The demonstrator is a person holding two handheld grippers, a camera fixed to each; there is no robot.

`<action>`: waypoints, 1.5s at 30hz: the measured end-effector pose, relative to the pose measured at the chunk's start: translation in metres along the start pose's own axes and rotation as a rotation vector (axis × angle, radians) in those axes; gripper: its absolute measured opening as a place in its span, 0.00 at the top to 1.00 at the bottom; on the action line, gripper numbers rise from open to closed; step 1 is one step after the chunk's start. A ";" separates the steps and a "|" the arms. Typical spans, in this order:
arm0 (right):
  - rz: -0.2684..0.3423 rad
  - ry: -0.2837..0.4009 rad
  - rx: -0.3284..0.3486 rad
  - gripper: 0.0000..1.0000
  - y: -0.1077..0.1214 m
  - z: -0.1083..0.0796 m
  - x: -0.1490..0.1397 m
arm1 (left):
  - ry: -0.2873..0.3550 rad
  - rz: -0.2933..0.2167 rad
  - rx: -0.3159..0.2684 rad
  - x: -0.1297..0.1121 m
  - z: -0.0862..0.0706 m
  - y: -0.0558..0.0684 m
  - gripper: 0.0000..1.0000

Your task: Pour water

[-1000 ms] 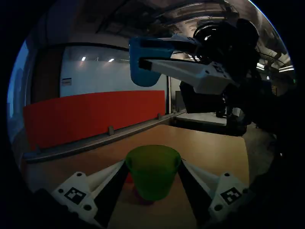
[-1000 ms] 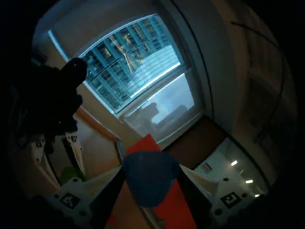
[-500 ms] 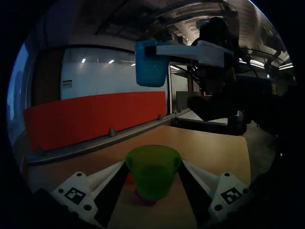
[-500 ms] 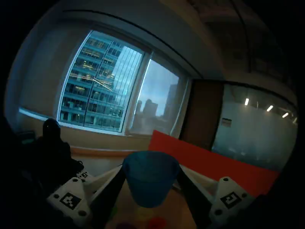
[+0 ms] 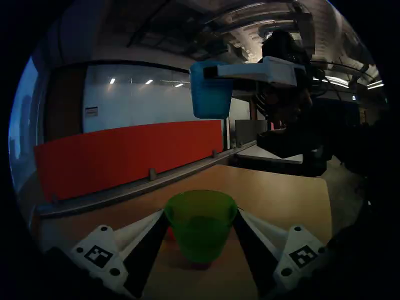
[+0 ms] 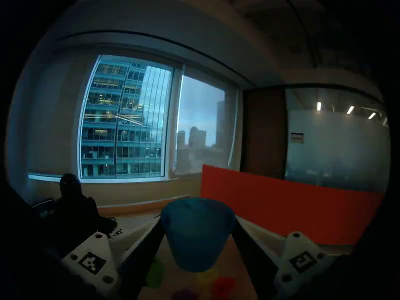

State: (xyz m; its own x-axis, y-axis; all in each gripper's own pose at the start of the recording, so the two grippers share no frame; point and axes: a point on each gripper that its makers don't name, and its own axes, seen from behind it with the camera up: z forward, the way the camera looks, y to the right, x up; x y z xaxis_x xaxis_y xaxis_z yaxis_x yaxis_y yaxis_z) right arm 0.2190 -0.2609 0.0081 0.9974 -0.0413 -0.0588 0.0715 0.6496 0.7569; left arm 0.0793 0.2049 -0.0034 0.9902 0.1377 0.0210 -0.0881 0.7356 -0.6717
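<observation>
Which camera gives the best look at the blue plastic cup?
The right gripper view: the blue plastic cup sits close and large between the right tongs. The left gripper view shows it smaller, side-on, held high above the wooden table.

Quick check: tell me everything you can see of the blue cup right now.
The blue cup is a plain, tapered tumbler, plastic by its look, wider at the rim. It stands upright, clamped at its sides between the right gripper's fingers. In the left gripper view it hangs in the air well above the table, higher than the green cup. Whether it holds water cannot be seen.
</observation>
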 end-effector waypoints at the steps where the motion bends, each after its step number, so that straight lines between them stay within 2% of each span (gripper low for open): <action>1: 0.001 -0.001 -0.001 0.09 0.001 0.000 0.000 | 0.000 -0.001 0.002 0.000 -0.001 -0.001 0.14; 26: 0.007 -0.024 -0.064 0.09 0.039 -0.033 -0.025 | -0.026 0.005 0.099 -0.008 -0.020 -0.046 0.14; 36: -0.012 -0.043 -0.054 0.09 0.037 -0.038 -0.041 | -0.044 -0.002 0.104 -0.013 -0.022 -0.051 0.14; 45: -0.033 -0.102 -0.032 0.08 0.032 -0.041 -0.070 | -0.081 0.007 0.102 -0.024 -0.020 -0.051 0.14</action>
State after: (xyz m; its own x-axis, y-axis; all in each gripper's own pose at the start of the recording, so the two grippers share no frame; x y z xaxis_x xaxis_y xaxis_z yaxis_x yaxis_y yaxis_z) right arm 0.1511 -0.2059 0.0097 0.9902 -0.1390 -0.0155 0.1056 0.6706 0.7343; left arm 0.0622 0.1505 0.0154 0.9779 0.1932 0.0798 -0.1092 0.7977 -0.5931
